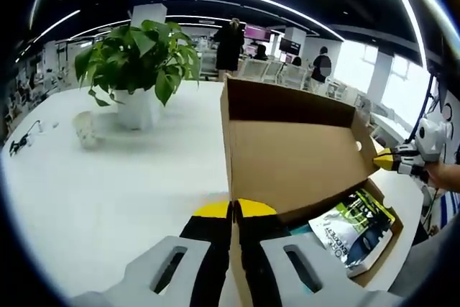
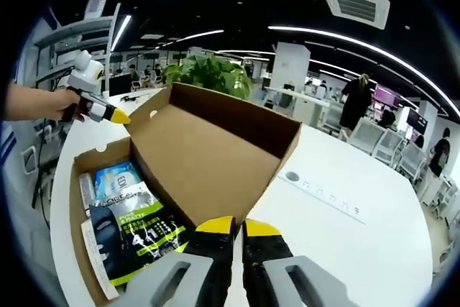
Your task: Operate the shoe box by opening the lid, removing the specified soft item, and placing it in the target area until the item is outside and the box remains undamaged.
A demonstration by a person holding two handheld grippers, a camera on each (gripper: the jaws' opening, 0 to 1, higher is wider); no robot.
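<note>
- The box (image 2: 75,199) sits on the white desk (image 1: 108,192) with its lid (image 1: 287,156) raised near upright, inner face toward you.
- The left gripper (image 1: 231,213) has its jaws clenched on one corner of the lid's free edge; the cardboard runs down between them.
- The right gripper (image 2: 237,224) is pinched on the opposite corner in the same way. Each gripper also appears in the other's view, at the far lid corner.
- The soft item, judged to be the black-and-green packet (image 2: 136,231), lies flat in the box on top, with a blue packet (image 2: 118,177) beside it.
- The step in hand is finishing the lid swing, and it looks nearly done.
- Move both corners back together at an even pace so the hinge fold does not twist or tear.
- Stop once the lid rests past upright on its own, and don't force it further.
- Then release one gripper only. Reach for the packet by an edge, not the middle, since the film looks slick.
- Lift it clear of the box wall without dragging on it.
- A plant (image 1: 136,55) stands well apart on the desk; I cannot tell where the target area is.
</note>
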